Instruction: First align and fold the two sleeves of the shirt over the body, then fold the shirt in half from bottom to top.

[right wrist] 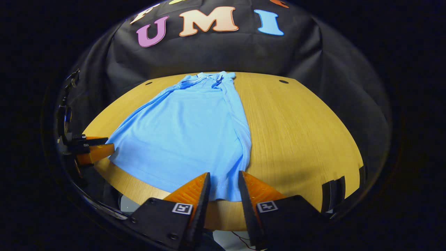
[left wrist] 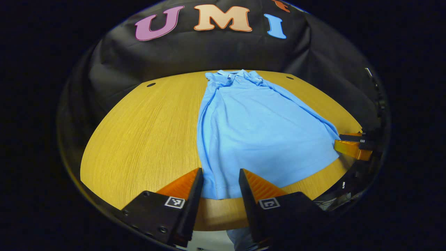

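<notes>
Jaws parted, both grippers [left wrist: 221, 174] [right wrist: 224, 177] at shirt [left wrist: 258, 132] hem corners

Your own fingers cover the shirt's [left wrist: 258, 129] bottom hem corners, so you can't tell whether they pinch cloth. The sleeves lie hidden, folded into the body.

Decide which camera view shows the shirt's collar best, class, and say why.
The left gripper view: the collar of the shirt faces the camera, its flaps and placket readable. In the right gripper view the collar lies bunched and seen from the side, so its shape is harder to read.
</notes>
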`<state>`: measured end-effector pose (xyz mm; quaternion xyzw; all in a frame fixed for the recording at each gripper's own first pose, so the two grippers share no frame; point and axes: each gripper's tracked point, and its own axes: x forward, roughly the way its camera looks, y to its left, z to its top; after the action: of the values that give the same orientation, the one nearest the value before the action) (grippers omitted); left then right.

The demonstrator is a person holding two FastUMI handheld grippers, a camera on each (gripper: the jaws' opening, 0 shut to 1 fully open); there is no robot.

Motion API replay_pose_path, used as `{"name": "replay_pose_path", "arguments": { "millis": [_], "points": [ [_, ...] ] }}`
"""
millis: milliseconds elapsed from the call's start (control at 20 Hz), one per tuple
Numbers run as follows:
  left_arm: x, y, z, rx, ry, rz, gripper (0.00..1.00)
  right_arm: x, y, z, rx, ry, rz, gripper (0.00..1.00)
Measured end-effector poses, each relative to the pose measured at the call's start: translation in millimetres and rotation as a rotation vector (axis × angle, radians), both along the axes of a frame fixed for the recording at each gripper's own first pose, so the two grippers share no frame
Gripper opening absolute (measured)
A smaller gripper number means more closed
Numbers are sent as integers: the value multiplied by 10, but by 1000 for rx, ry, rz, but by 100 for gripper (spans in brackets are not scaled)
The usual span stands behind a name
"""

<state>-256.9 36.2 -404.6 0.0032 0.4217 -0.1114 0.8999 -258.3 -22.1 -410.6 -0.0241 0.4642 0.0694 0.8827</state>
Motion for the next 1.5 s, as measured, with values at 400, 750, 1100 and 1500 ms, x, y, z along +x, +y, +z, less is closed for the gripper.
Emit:
{"name": "replay_pose_path", "arguments": {
  "millis": [400, 750, 1100, 1500],
  "points": [
    [-19, -142, 23, -62, 25, 43, 0, -15, 82, 15, 55, 45, -18, 3],
    [178, -185, 233, -92, 26, 63, 0, 192, 218, 282, 129, 11, 7, 3],
    [684, -194, 613, -131, -36, 77, 0, 768, 381, 715, 167, -88, 20, 3],
    [1382, -87, 860, -151, -105, 82, 0, 1641, 505, 1062, 191, -207, -22, 2]
  ]
}}
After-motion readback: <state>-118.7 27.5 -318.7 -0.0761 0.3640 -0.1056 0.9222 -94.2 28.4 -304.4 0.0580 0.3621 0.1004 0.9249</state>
